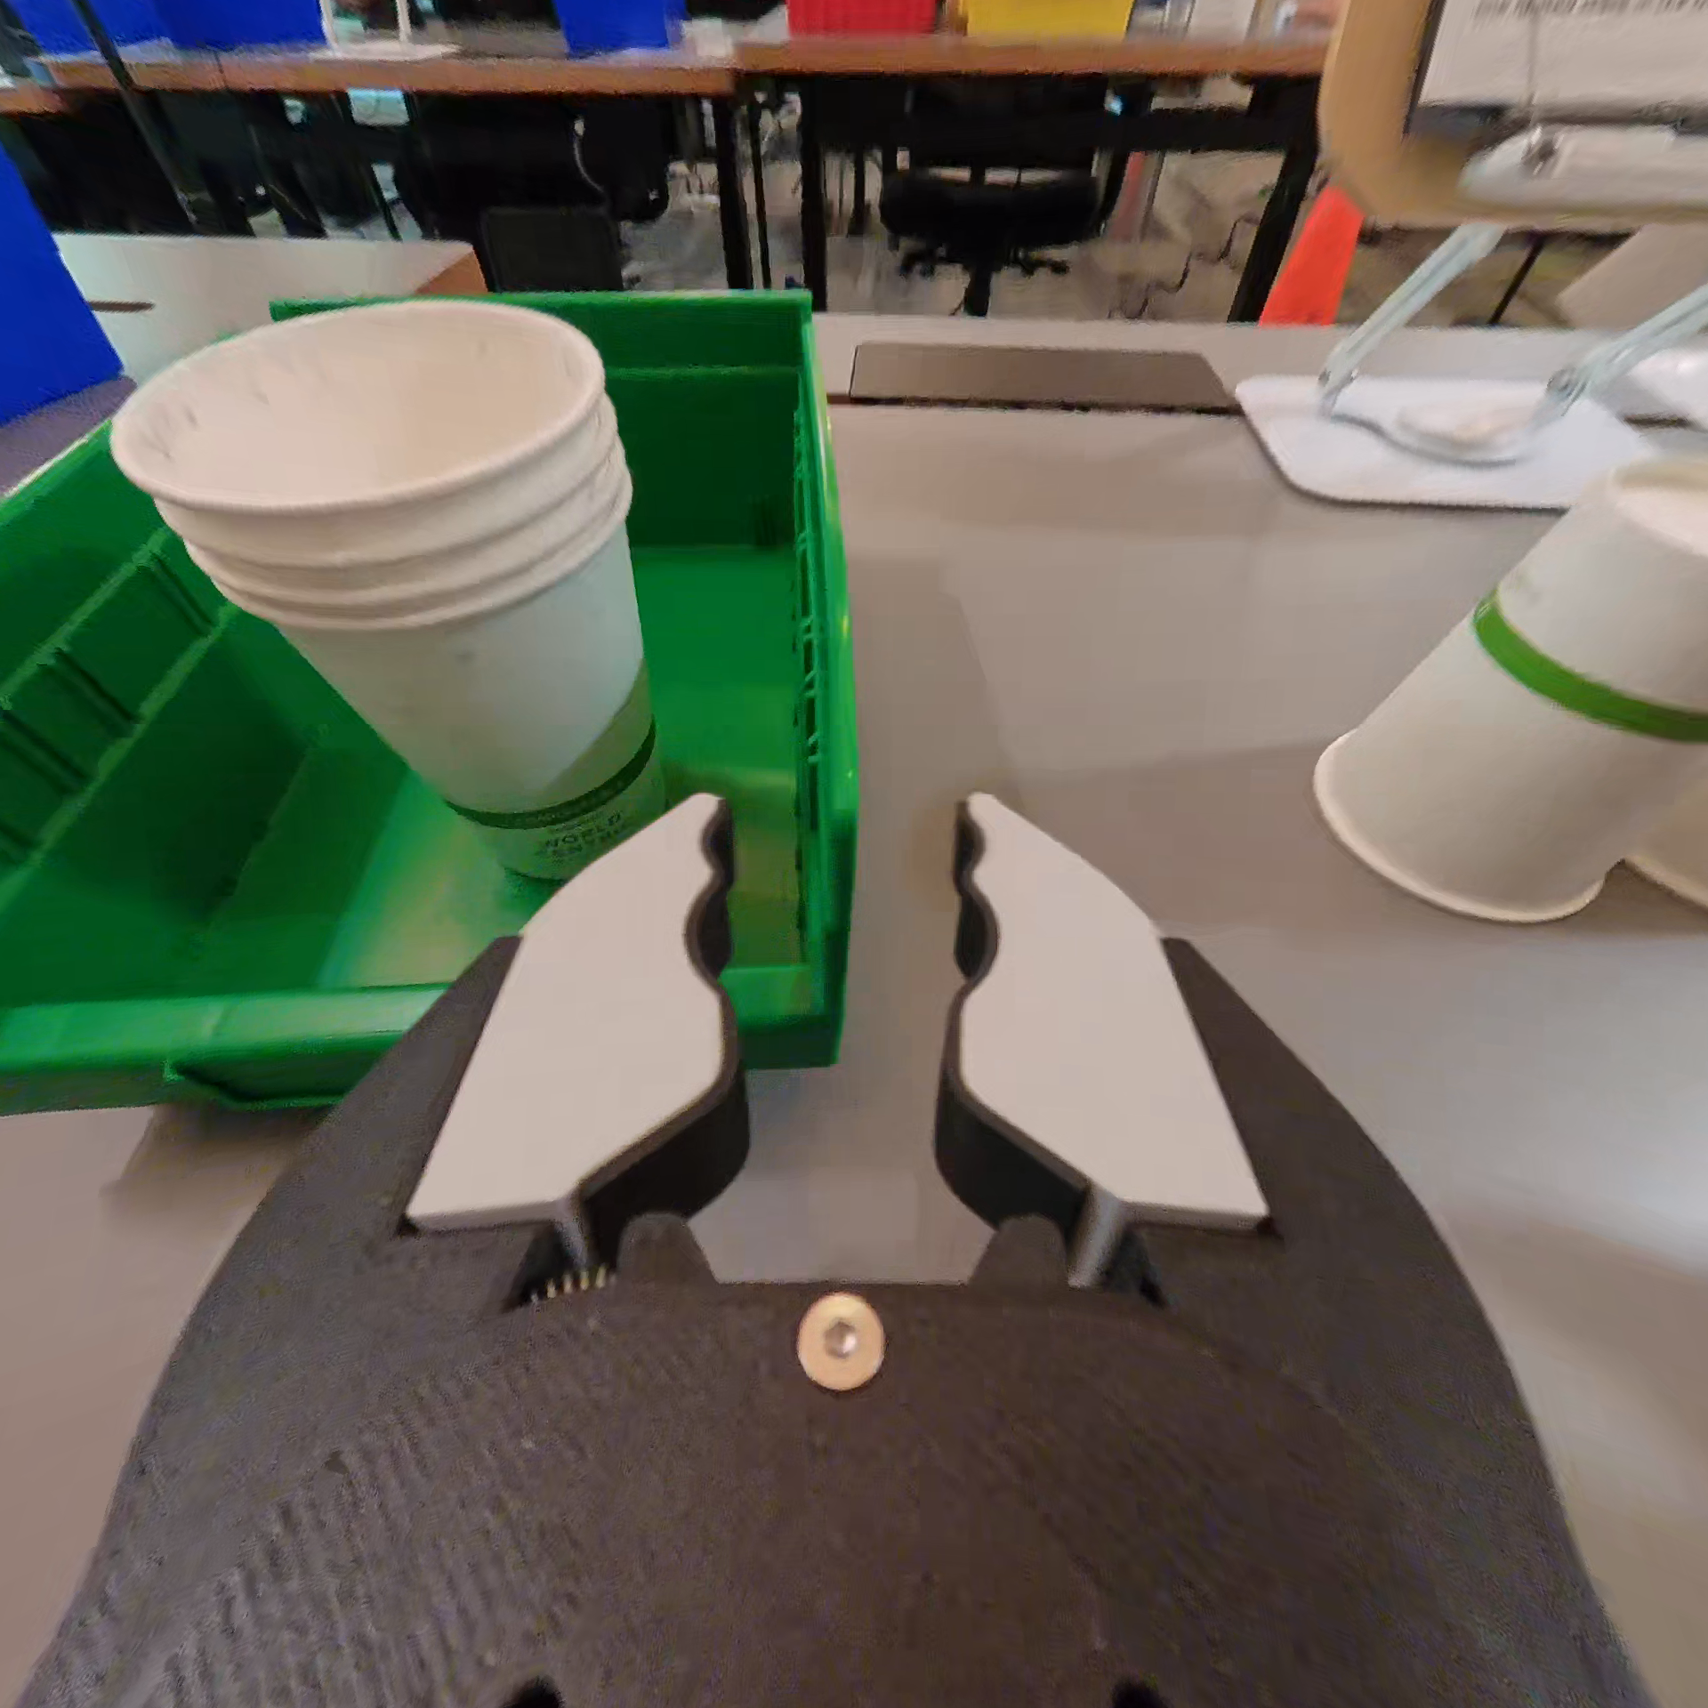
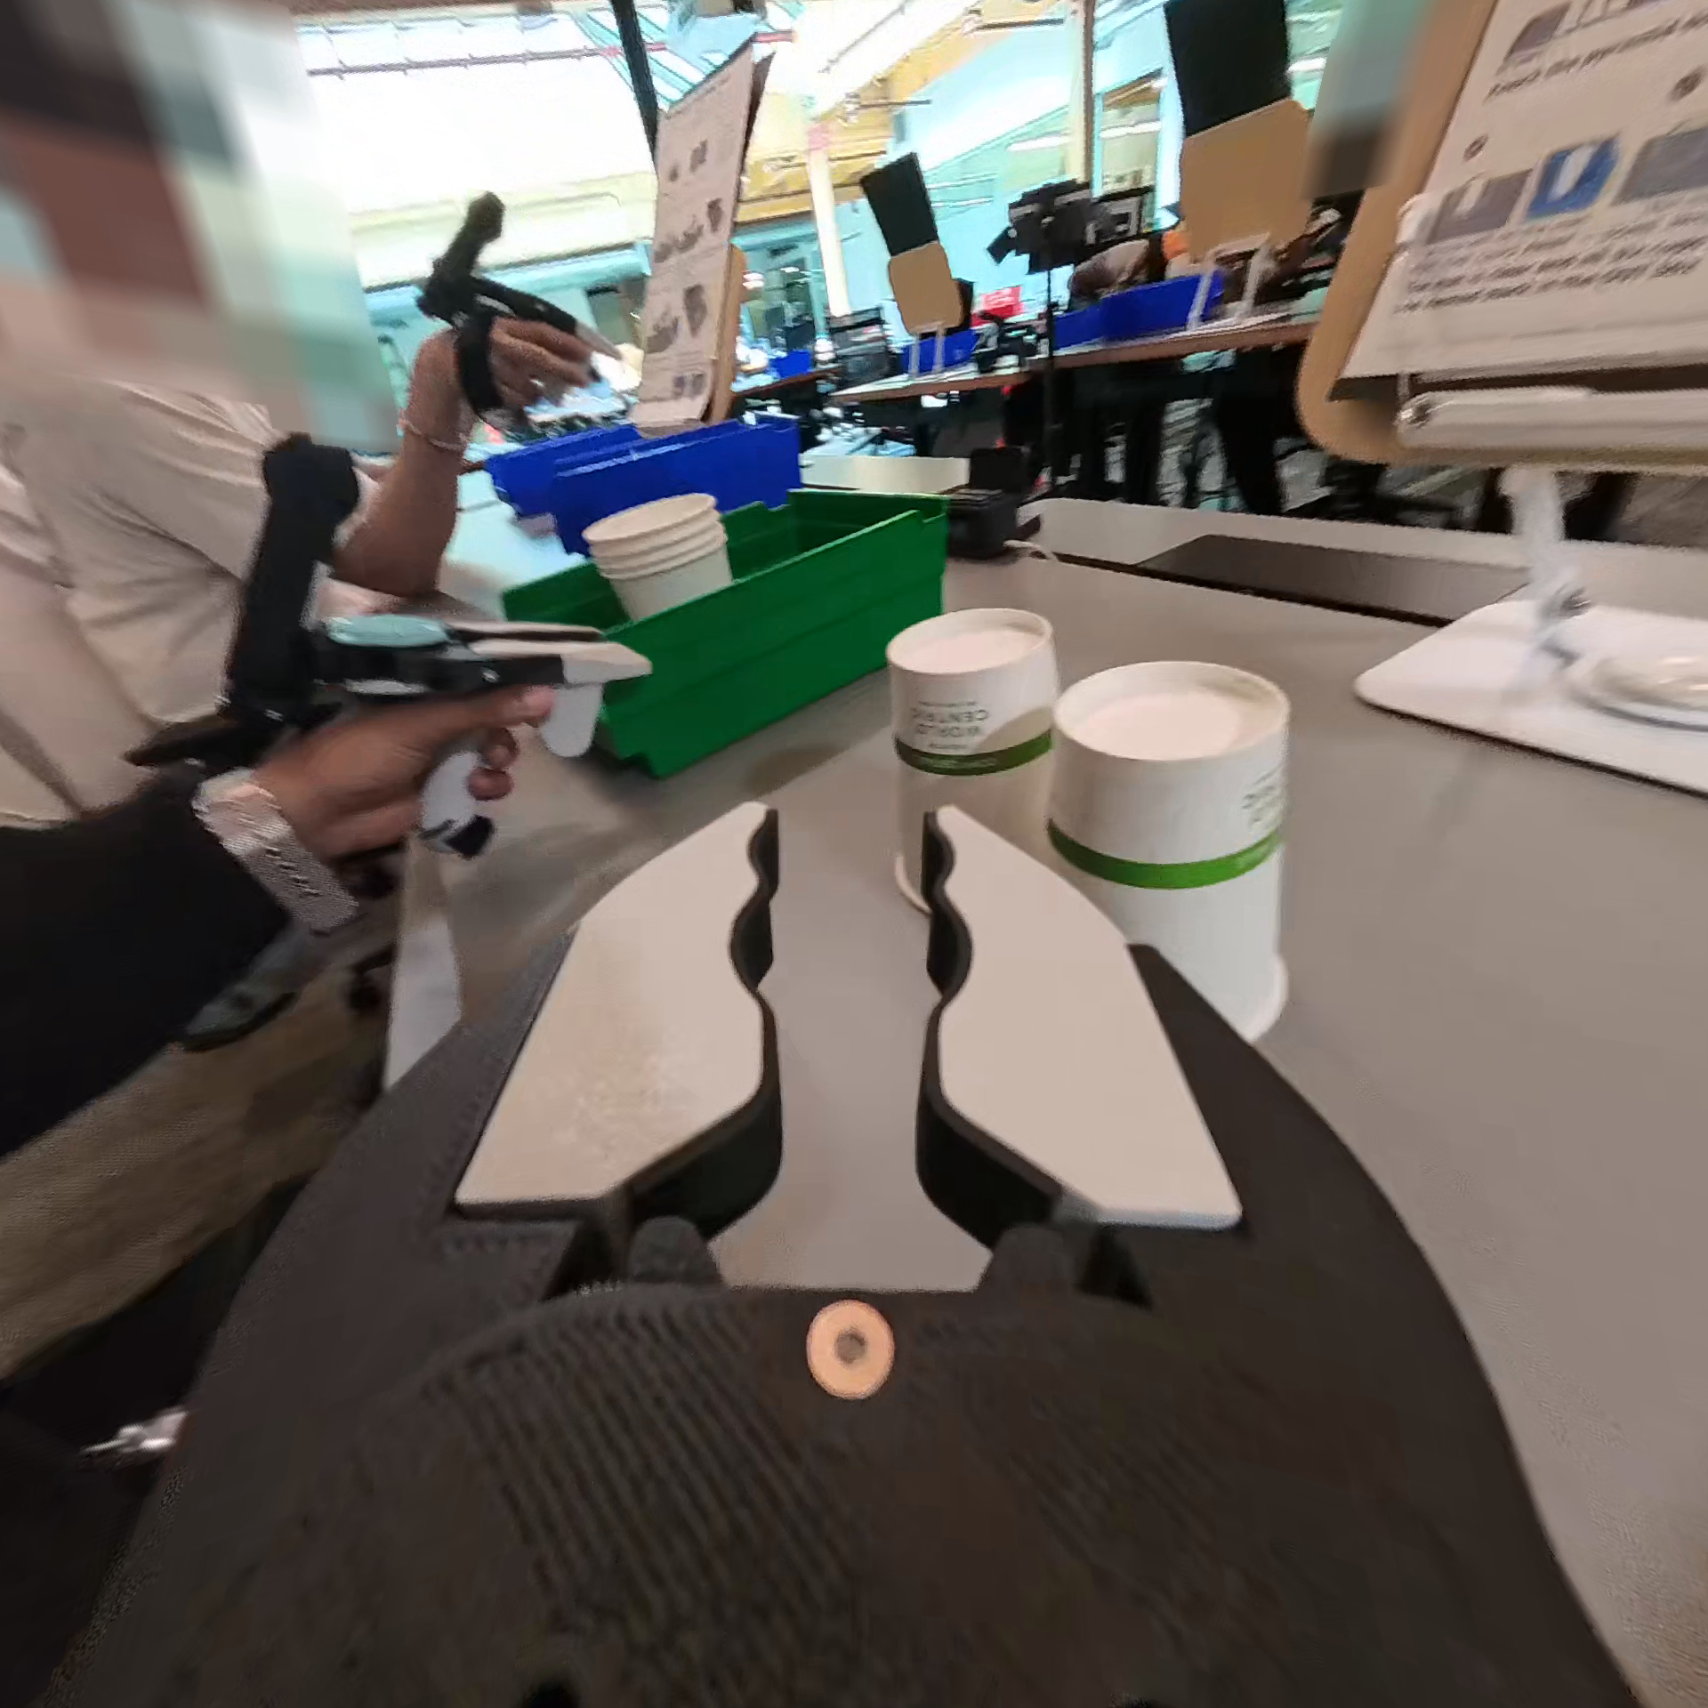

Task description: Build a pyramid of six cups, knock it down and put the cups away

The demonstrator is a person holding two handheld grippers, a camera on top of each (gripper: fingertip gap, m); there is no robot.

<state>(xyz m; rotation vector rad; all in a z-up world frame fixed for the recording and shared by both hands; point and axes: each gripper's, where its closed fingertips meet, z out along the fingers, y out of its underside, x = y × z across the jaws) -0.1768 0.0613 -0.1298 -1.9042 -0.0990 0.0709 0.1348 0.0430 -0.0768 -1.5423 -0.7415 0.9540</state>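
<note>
Left hand-held gripper (image 1: 839, 813): jaws apart, empty, above tabletop (image 1: 1109, 647) beside green bin (image 1: 823, 647). Cup stack (image 1: 416, 555) upright in bin.
Right hand-held gripper (image 2: 848, 823): jaws apart, empty. Two inverted cups (image 2: 1169, 832) just ahead, on tabletop.

1. Your left wrist view looks forward and down, close over the green bin (image 1: 823, 647) corner.
2. Your right wrist view sits low above the grey table (image 2: 1479, 1063), facing leftward.
3. Both share the cup stack (image 1: 397, 555) (image 2: 661, 555).
</note>
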